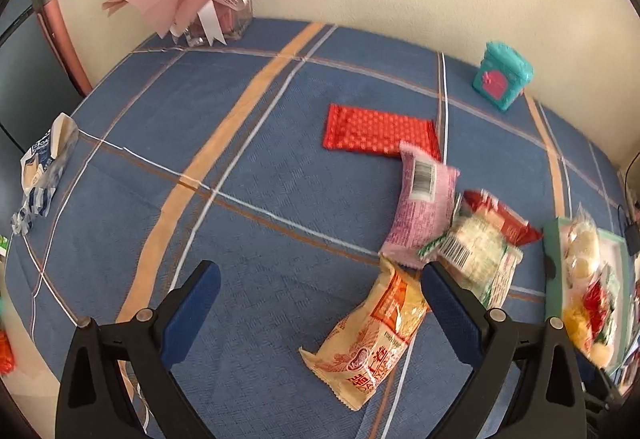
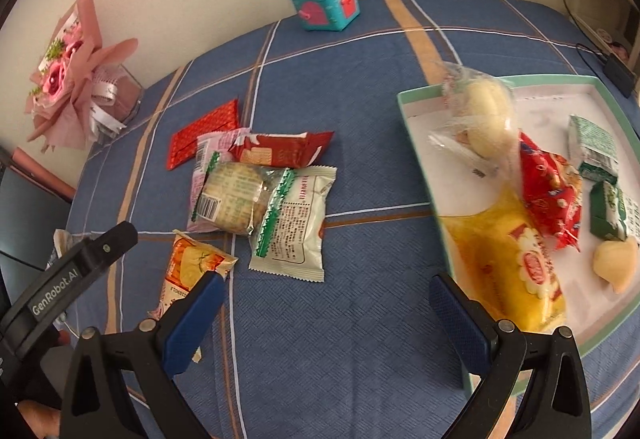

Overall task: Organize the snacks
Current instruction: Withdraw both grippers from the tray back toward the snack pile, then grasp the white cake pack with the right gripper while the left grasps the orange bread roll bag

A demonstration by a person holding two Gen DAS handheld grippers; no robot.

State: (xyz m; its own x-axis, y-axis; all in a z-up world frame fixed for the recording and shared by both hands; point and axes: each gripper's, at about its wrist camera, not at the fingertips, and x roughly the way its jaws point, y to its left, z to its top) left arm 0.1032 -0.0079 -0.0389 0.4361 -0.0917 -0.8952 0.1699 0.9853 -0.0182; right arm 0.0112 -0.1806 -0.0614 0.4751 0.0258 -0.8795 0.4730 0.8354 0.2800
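Loose snack packets lie heaped mid-table on the blue checked cloth, left of the tray holding more snacks. Both the left gripper and right gripper hover wide apart, empty.

Both wrist views look steeply down on the bench from close above. Both share the snack pile, centre-right in the left view, centre-left in the right one.
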